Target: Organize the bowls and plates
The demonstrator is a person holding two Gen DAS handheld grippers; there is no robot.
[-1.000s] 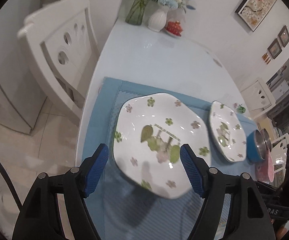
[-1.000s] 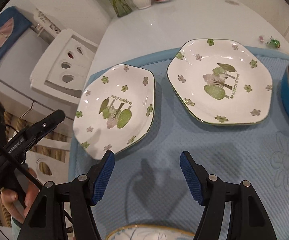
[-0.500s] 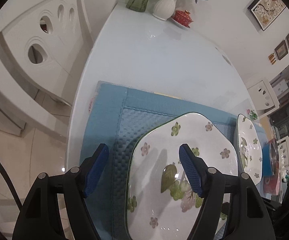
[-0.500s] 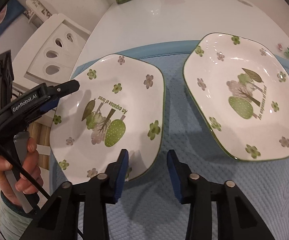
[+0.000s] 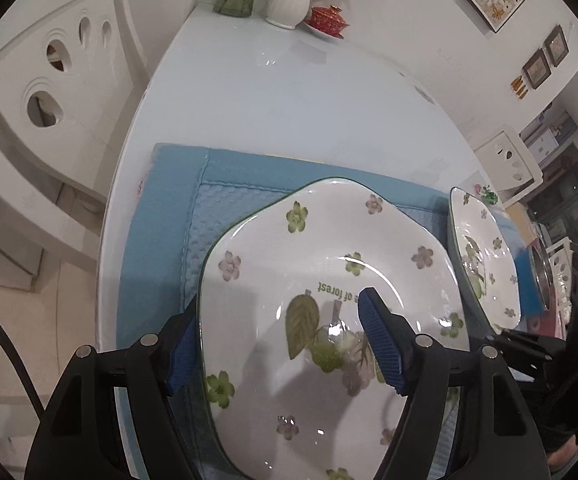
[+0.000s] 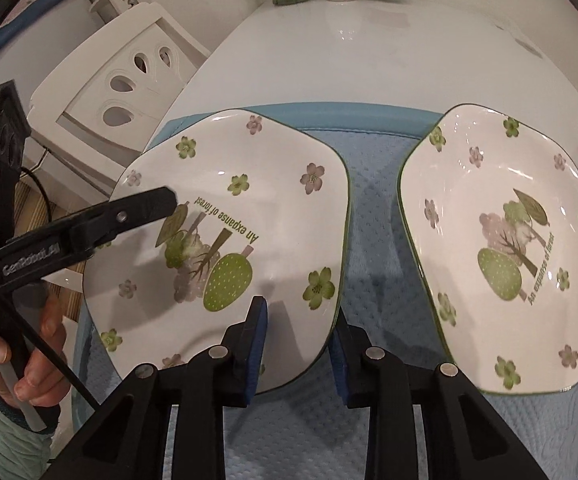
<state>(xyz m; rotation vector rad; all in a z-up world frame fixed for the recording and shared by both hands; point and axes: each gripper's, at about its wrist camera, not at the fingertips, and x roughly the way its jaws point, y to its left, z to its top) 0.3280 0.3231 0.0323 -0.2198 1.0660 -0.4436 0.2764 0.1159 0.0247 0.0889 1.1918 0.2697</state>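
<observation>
Two white plates with flower and tree prints lie on a blue mat (image 6: 373,208). The left plate (image 6: 249,220) has my right gripper (image 6: 298,316) at its near right rim. One pad lies on the plate's inside and the other is tucked under the rim's outer edge, with the jaws closing on it. My left gripper (image 5: 277,320) straddles the same plate (image 5: 329,264) at its left rim. Its jaws stand wide apart, one finger hidden below the rim and one above the bowl of the plate. The right plate (image 6: 501,240) lies free beside it.
A blue bowl with a steel inside (image 5: 537,276) stands past the right plate (image 5: 481,264). Vases (image 5: 289,0) and a red lidded cup (image 5: 327,20) stand at the white table's (image 5: 289,100) far end. A white chair (image 5: 49,80) stands left of the table. A person's hand (image 6: 9,360) holds the left gripper's handle.
My right gripper came in to the left plate and its jaws narrowed from wide apart to around the rim. My left gripper came down over the plate's left rim, still wide.
</observation>
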